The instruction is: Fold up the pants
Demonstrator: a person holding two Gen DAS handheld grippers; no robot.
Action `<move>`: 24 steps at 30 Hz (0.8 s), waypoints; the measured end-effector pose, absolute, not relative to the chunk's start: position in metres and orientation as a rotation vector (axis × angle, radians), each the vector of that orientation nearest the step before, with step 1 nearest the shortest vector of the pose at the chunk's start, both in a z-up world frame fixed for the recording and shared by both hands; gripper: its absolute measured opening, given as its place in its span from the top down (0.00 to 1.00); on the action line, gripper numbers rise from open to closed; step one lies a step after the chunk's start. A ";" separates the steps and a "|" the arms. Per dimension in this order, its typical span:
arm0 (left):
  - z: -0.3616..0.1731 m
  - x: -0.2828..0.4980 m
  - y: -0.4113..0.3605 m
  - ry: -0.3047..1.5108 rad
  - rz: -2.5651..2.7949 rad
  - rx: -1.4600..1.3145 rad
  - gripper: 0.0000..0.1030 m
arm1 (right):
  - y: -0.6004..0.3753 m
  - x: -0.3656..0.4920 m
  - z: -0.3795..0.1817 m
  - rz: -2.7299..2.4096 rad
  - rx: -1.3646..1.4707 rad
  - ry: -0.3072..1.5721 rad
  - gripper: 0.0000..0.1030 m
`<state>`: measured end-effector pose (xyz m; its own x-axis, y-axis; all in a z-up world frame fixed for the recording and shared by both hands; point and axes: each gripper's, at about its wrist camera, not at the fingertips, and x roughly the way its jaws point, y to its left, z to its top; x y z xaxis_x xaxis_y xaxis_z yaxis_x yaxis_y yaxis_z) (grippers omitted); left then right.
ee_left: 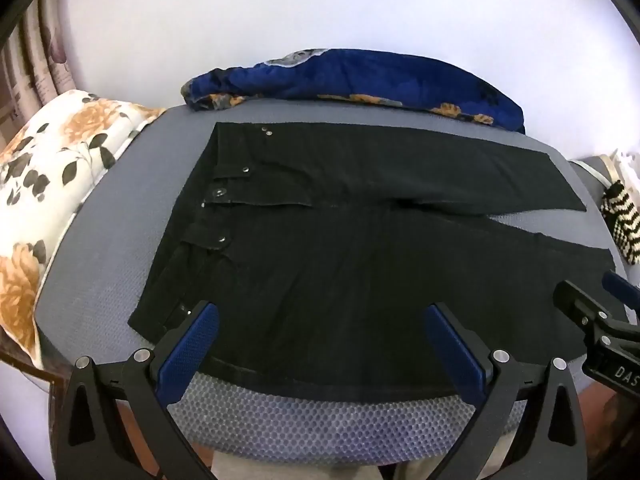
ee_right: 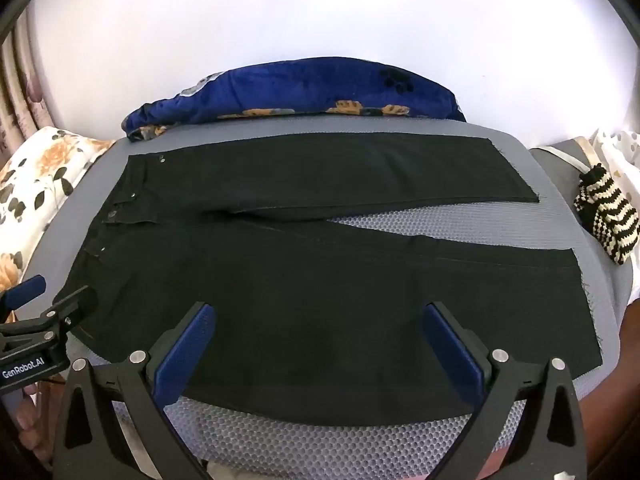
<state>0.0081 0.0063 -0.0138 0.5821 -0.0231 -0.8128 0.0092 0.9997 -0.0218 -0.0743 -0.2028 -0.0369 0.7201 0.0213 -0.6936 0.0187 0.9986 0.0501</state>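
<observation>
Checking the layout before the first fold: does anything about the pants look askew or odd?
Mostly tidy: the black pants lie flat on the grey mesh mat. The two legs splay apart toward the hems, leaving a wedge of mat showing, and the hems look frayed.

My left gripper and right gripper look alike: black angular arms with triangular cut-outs and round silver screws, each finger faced with a textured blue pad, and white "GenRobot.AI" lettering printed on the left one's black body.
</observation>
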 end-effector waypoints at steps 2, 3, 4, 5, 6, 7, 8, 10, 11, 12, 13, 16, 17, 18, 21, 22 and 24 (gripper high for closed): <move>-0.016 0.010 0.007 0.959 -0.019 -0.014 0.01 | -0.196 -0.074 -0.038 -0.007 0.050 0.765 0.00; -0.016 0.010 0.006 0.961 -0.021 -0.015 0.01 | -0.196 -0.074 -0.038 -0.008 0.049 0.765 0.00; -0.017 0.010 0.007 0.963 -0.021 -0.016 0.01 | -0.195 -0.073 -0.037 -0.011 0.049 0.766 0.00; -0.018 0.010 0.006 0.962 -0.020 -0.016 0.01 | -0.195 -0.073 -0.037 -0.014 0.049 0.767 0.00; -0.018 0.010 0.006 0.961 -0.020 -0.016 0.01 | -0.196 -0.073 -0.037 -0.015 0.051 0.768 0.00; -0.018 0.010 0.007 0.960 -0.017 -0.015 0.01 | -0.192 -0.072 -0.037 -0.022 0.052 0.768 0.00; -0.019 0.010 0.006 0.959 -0.015 -0.012 0.01 | -0.191 -0.072 -0.037 -0.028 0.052 0.767 0.00; -0.019 0.010 0.006 0.957 -0.009 -0.007 0.01 | -0.189 -0.071 -0.036 -0.034 0.049 0.767 0.00; -0.019 0.011 0.006 0.956 -0.008 -0.006 0.01 | -0.189 -0.070 -0.036 -0.035 0.049 0.765 0.00; -0.020 0.010 0.005 0.955 -0.008 -0.005 0.01 | -0.189 -0.069 -0.036 -0.036 0.048 0.764 0.00; -0.021 0.009 0.005 0.957 -0.007 -0.006 0.01 | -0.189 -0.070 -0.036 -0.038 0.047 0.764 0.00; -0.022 0.009 0.005 0.960 -0.007 -0.006 0.01 | -0.188 -0.070 -0.038 -0.043 0.044 0.762 0.00; -0.022 0.009 0.005 0.960 -0.007 -0.006 0.01 | -0.188 -0.070 -0.038 -0.043 0.045 0.763 0.00; -0.022 0.010 0.005 0.961 -0.007 -0.006 0.01 | -0.188 -0.070 -0.039 -0.043 0.047 0.764 0.00; -0.023 0.009 0.005 0.959 -0.008 -0.005 0.01 | -0.188 -0.072 -0.040 -0.045 0.044 0.758 0.00; -0.023 0.009 0.005 0.959 -0.006 -0.005 0.01 | -0.187 -0.072 -0.040 -0.046 0.042 0.756 0.00; -0.023 0.009 0.005 0.957 -0.006 -0.005 0.01 | -0.187 -0.072 -0.040 -0.046 0.041 0.754 0.00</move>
<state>0.0092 0.0053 -0.0228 0.5757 -0.0074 -0.8176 0.0032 1.0000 -0.0068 -0.0724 -0.1867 -0.0401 0.7279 -0.0265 -0.6852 0.0561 0.9982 0.0210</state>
